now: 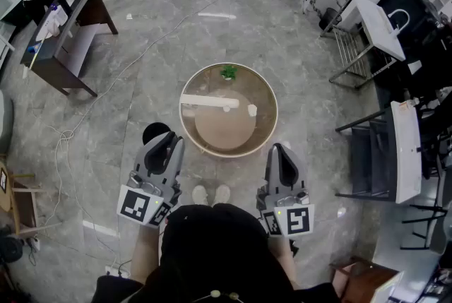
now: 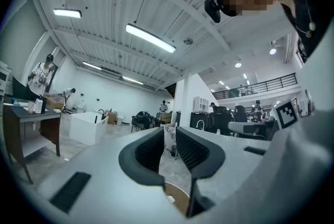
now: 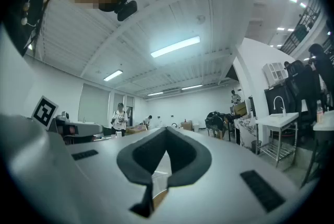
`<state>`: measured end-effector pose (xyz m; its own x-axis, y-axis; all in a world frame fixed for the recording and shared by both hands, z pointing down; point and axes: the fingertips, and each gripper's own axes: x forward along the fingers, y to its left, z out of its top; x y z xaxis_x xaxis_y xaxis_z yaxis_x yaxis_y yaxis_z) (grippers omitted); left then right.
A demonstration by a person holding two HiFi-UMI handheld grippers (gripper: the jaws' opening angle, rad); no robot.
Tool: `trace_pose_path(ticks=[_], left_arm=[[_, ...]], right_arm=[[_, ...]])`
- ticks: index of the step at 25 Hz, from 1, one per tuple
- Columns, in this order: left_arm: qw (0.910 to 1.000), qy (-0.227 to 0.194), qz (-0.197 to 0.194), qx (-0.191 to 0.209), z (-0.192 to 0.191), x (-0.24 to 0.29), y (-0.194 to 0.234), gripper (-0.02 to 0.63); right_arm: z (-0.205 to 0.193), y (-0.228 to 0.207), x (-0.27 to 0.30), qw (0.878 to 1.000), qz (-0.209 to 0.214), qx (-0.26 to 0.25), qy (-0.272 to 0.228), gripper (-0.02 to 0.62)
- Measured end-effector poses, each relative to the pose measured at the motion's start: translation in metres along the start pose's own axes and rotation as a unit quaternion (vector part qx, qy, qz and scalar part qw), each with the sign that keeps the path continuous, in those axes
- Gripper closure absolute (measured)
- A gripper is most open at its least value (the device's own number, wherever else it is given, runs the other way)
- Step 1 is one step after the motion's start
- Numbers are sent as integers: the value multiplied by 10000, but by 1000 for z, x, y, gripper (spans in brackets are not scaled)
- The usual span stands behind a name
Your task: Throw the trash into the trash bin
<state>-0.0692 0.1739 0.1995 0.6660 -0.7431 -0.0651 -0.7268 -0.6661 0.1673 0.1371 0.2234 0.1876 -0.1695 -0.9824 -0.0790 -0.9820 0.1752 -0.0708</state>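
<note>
**A:** Starting at your left, how much of this job is done?

**B:** None that I can see. Farthest left, on the floor just beside the near-left edge of the round table (image 1: pixel 182 121), stands a black round container (image 1: pixel 152 132). I take it for the trash bin, though my own tool covers part of it. I cannot see inside it, so I cannot say whether it holds anything.

**A:** And your left tongs?

**B:** My left tongs (image 1: pixel 171 140) hang level beside that near-left edge, next to the bin. The jaws stand a little apart, with only the room showing through the gap between them. They carry nothing.

**A:** Where is the trash, then?

**B:** All on the table. A long white strip (image 1: pixel 208 102) lies across the left half, running in from the left edge toward the middle. A small green scrap (image 1: pixel 229 72) sits at the far edge. A little white wad (image 1: pixel 252 110) lies toward the right edge, apart from the strip.

**A:** And the right side?

**B:** My right tongs (image 1: pixel 281 150) sit level off the near-right edge. Their tips are pressed together on nothing, so they are empty too.

**A:** So what is left to do?

**B:** By my reckoning, all of it. Each piece has to be pinched, carried over to the bin at the left and dropped in. The strip lies nearest my left tongs.
</note>
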Motion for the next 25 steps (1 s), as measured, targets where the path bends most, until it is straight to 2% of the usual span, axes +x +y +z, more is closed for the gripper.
trace_pose_path(ticks=[11,17,22,25], left_arm=[[10000,31,14,-10,-3,2,-3,534],[10000,76,56,-12,-5,-4,-2,534],[9999,133,15,58,-10,-10,5,534],[9999,160,-42,40,-17,-10,12,534]], right_arm=[[-4,-16,-6,9998,-185,44,37,594],[-10,-16,-8,9993,7,378,51,592],[-36,-25,-5,9986,-59,74,519,582],[-54,-31,-4,9971,-88,5,755,534]])
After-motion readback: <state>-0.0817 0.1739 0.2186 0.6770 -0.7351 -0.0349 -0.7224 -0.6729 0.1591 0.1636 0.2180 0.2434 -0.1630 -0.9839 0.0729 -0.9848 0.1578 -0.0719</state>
